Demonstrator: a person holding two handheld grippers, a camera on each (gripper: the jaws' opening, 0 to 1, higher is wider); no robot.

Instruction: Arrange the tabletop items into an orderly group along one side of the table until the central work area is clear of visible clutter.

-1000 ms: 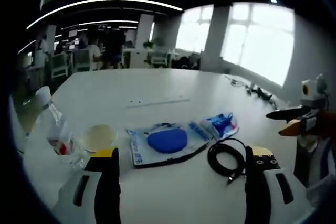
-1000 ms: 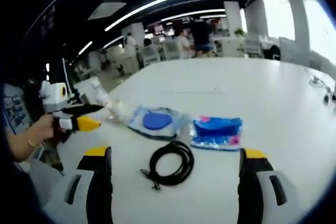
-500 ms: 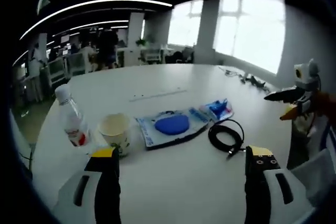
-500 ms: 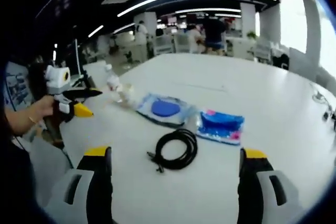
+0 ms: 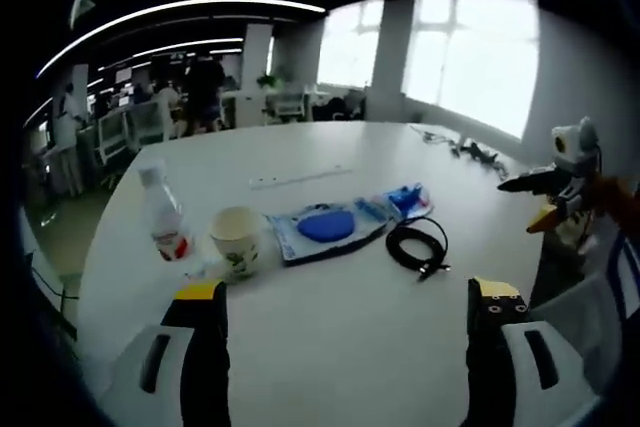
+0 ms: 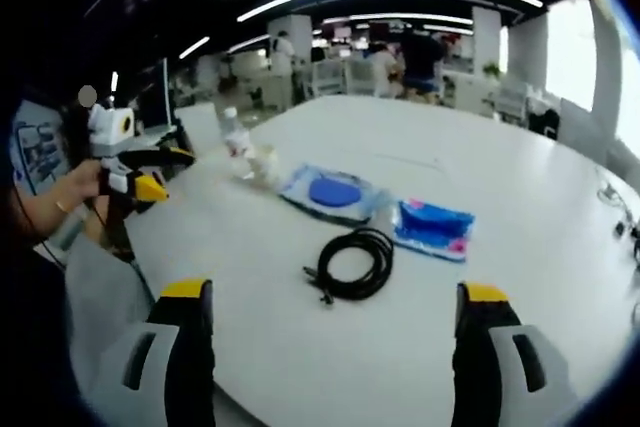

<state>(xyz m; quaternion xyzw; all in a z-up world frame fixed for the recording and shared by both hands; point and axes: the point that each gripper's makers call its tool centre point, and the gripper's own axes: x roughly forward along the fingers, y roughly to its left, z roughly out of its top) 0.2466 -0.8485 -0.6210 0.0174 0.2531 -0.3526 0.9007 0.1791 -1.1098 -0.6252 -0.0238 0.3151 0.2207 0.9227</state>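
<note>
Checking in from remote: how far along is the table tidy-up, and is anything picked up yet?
Nothing looks done. The water bottle, paper cup, blue-disc packet, blue pouch and coiled black cable lie loosely across the middle of the white table. Nothing is in hand: the left gripper and right gripper are open and empty, off the items. All five are left to group along one side.

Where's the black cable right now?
The coiled black cable lies on the white table, right of centre in the left gripper view, just in front of the small blue packet and beside the blue-disc pouch.
</note>
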